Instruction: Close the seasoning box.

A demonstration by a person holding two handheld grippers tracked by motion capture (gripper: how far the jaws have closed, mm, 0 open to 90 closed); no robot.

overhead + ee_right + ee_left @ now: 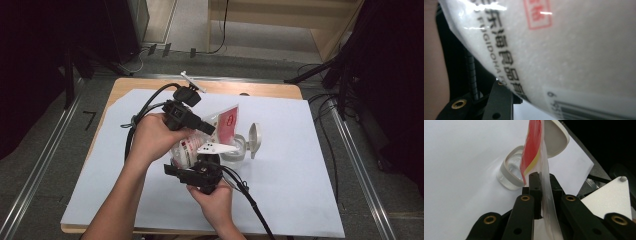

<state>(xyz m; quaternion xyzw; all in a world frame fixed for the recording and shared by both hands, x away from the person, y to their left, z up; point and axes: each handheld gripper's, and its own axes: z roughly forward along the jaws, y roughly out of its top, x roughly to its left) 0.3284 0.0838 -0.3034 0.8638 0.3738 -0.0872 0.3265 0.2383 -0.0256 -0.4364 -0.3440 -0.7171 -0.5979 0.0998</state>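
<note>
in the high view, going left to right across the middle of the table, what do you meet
Left hand → left gripper → red-and-white bag → clear jar → its open lid → bare white sheet.

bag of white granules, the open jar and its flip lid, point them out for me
bag of white granules (579,57), right gripper view, on its clear front panel
open jar (507,173), left gripper view, on its grey rim
flip lid (254,139), high view, on the raised lid's face
</note>
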